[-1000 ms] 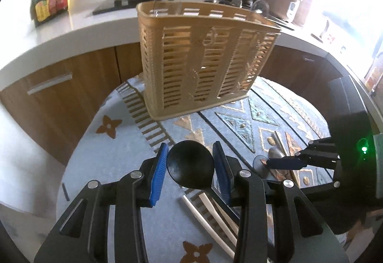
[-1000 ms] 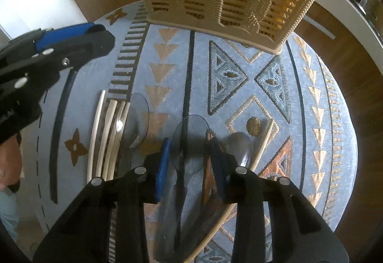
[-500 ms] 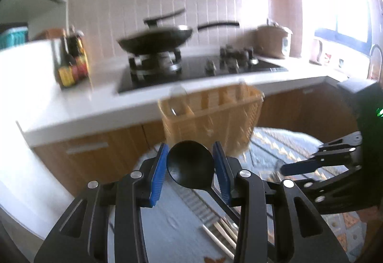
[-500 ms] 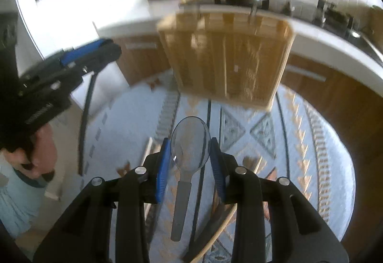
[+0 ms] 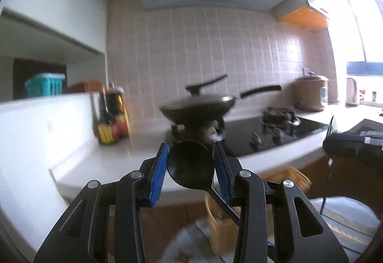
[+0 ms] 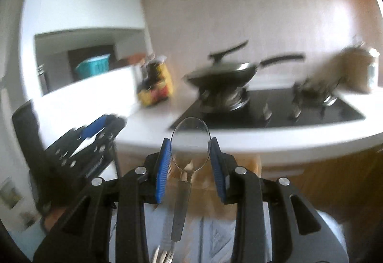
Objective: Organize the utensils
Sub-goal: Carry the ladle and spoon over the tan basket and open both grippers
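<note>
We hold our left tongs (image 5: pixel 190 167) up level with the kitchen counter (image 5: pixel 134 150), their 2 blue pads (image 5: pixel 159 173) pinching the bowl of a black spoon (image 5: pixel 190 166). The bowl sits upright between the pads, its rounded tip pointing up and away from us toward the stove (image 5: pixel 275 129). Its long axis runs from that tip down and to the right, the thin black handle passing under the right-hand pad and ending low in the view. Behind the handle we see a blurred tan basket (image 5: pixel 222 217) standing on a round, patterned table (image 5: pixel 340 215).

Our right tongs (image 6: pixel 190 160) are likewise closed on a clear spoon (image 6: pixel 190 143), the pads (image 6: pixel 163 169) gripping the sides of its see-through bowl. That bowl points up and forward toward the counter edge, and the grey handle (image 6: pixel 180 210) hangs almost straight down toward us, so the long axis is close to vertical in this view. Below the handle there are shiny utensil tips (image 6: pixel 164 254), too blurred for us to name. The tan basket (image 6: pixel 239 167) shows dimly behind the spoon.

From the right wrist view we see the left tongs (image 6: pixel 95 129) off to the left, well apart from the clear spoon. On the stove sits a dark frying pan (image 5: pixel 198 105), with sauce bottles (image 5: pixel 111 119) standing on the counter to its left and a brown pot (image 5: pixel 311 93) to the far right. Both views are smeared by motion.
</note>
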